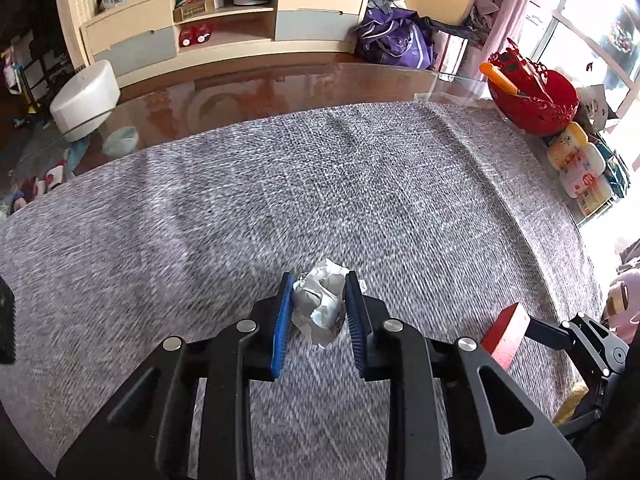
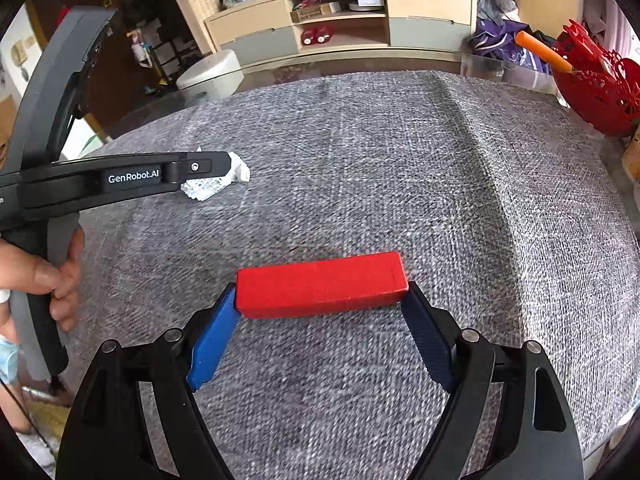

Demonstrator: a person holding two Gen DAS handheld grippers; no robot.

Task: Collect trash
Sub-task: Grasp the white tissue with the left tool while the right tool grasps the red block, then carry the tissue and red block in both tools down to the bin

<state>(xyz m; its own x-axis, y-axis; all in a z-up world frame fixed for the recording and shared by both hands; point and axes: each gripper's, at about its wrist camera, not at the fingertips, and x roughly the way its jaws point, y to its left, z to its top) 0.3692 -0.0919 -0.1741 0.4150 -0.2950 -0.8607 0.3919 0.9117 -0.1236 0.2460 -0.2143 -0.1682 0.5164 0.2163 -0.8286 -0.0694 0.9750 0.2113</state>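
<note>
The pick-up step was in hand: the left gripper (image 1: 318,304) had its blue pads pressed against both sides of a crumpled paper wad (image 1: 322,304) lying on the grey cloth of the worktop (image 1: 400,200). The right gripper (image 2: 320,300), jaws wide, held a red block (image 2: 320,284) end to end just above the cloth. Next came a clean lift of the wad, probably gently, as paper crushes and slips. Both grippers pointed steeply down; a hand (image 2: 48,280) gripped the left handle.
</note>
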